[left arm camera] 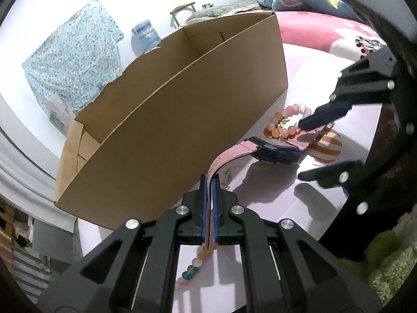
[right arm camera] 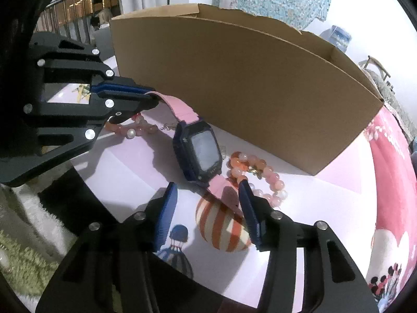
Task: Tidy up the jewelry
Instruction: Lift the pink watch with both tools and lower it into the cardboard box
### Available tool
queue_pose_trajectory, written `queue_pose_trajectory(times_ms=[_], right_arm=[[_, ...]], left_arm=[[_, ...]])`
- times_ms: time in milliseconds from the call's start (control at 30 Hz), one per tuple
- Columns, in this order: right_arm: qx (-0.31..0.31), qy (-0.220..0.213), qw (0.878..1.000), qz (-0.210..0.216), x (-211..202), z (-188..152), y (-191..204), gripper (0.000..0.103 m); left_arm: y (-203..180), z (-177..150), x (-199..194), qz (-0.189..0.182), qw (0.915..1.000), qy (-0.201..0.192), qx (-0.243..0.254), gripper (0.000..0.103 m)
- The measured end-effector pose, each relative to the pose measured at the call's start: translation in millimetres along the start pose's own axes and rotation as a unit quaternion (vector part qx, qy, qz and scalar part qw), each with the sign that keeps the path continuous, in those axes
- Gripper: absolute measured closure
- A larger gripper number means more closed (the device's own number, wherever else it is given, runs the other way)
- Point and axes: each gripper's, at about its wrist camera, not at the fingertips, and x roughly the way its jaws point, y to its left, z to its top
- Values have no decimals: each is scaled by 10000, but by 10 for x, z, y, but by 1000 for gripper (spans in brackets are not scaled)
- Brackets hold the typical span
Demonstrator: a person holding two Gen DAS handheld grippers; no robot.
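The left gripper [left arm camera: 208, 182] was clamped flat on one end of the pink strap of the watch [right arm camera: 199, 151], its blue pads pressed against the band with nothing else caught between them. That grip lifted the strap end off the surface while the dark watch body hung lower, apparently resting on or just above the table [right arm camera: 125, 167] — a hold suited to carrying the watch by its band rather than by its screen. The right gripper [right arm camera: 208, 208] stood with its jaws apart around the opposite strap end; the right-hand pad lay close beside the band, and no squeeze showed. It looked placed to steady or take the loose end so the watch would not swing.

Just beyond the right jaws lay a pink and orange bead bracelet [right arm camera: 256, 173], touching the strap. A second bead bracelet [right arm camera: 130, 129] lay under the left gripper. A thin chain [left arm camera: 227, 177] rested beside the watch, near the wall of the cardboard box [left arm camera: 182, 120]. The box stood open just behind all of it — likely where the jewelry was meant to go, and close enough for a short lift over its wall.
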Motion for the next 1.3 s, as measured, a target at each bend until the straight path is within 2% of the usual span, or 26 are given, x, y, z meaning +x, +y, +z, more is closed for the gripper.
queue_pose_trajectory(times_ms=[167,233,433,833,1000,1133,1300], right_arm=[[78,-105,9999,-97,15,4,6,64],[183,-134,9996,-156,32,16,18,72],[623,-397,9972,-65,-39,48,53,86],[653,-1084,9890,-764,-669,-50,207,88],[392,-1489,9819,-1102,-957,240,207,88],[-32,-1942,9709,-1402,-1205,523,257,88],[-578,-2291,9595,-1531,-1232,969,220,88]], left_arm=[[42,-3,8,-58,10000,-13,-63,100],[45,-7,0,-64,9999,-43,-77,100],[43,-10,-84,-128,9997,-191,-80,100],[39,165,-581,-195,9960,-857,-176,101],[180,323,-901,-5,9905,-1356,-210,101],[388,458,-1100,200,9847,-1699,-319,101],[704,635,-1201,513,9782,-1933,-552,101]])
